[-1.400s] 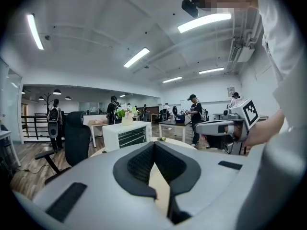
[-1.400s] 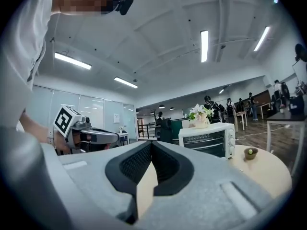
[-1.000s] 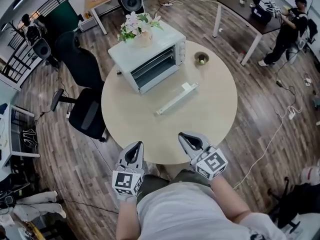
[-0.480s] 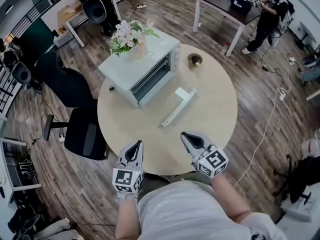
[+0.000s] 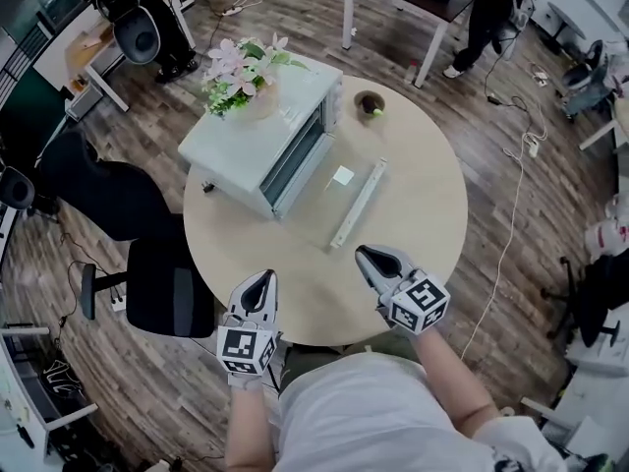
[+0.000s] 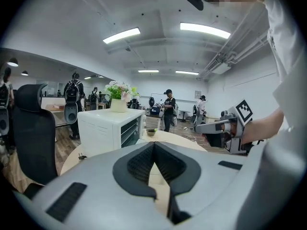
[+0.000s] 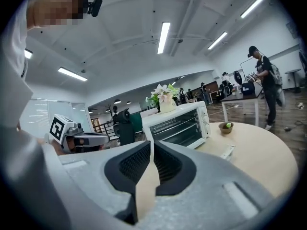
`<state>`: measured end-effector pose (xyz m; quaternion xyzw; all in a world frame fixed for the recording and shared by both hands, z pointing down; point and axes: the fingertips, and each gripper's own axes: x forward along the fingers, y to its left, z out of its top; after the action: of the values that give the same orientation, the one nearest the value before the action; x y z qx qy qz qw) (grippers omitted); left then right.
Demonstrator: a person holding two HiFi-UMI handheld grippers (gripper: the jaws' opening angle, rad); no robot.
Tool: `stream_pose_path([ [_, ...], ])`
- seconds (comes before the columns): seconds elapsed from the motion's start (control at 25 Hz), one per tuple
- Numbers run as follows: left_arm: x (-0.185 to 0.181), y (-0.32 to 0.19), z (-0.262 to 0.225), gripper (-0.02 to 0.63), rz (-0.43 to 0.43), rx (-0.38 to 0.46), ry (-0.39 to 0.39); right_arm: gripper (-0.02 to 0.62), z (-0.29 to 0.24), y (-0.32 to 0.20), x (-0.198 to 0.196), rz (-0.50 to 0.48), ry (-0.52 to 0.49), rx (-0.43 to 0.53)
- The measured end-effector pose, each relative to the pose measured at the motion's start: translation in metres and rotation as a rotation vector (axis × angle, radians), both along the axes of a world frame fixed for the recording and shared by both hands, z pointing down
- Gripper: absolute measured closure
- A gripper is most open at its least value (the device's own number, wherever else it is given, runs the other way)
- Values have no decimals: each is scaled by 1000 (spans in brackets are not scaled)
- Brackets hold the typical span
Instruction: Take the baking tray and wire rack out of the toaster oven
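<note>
Tongs idle: left tongs and right tongs both pinched shut, empty.
Wire rack in the toaster oven looks light, stiff, slick; I'd pinch its front bar.

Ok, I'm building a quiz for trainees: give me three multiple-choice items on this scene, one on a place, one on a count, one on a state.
1. Where do the flowers stand? A on the oven, B inside it, C beside it.
2. How many bowls are on the table? A none, B one, C three.
3. The oven door is: A shut, B open, C missing.
Key: A, they sit on its top; B, one bowl shows near the far edge; B, it lies folded down.
</note>
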<state>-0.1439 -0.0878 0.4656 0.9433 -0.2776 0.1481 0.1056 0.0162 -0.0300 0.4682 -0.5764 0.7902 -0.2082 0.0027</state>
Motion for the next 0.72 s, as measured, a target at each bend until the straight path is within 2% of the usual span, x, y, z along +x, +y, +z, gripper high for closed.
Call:
stream_pose_path([
  [0.36, -4, -26, 19, 614, 40, -57, -35, 581, 14, -57, 5, 55, -105, -20],
  [0.72, 3, -38, 36, 614, -31, -112, -97, 567, 41, -123, 28, 8, -231, -48],
])
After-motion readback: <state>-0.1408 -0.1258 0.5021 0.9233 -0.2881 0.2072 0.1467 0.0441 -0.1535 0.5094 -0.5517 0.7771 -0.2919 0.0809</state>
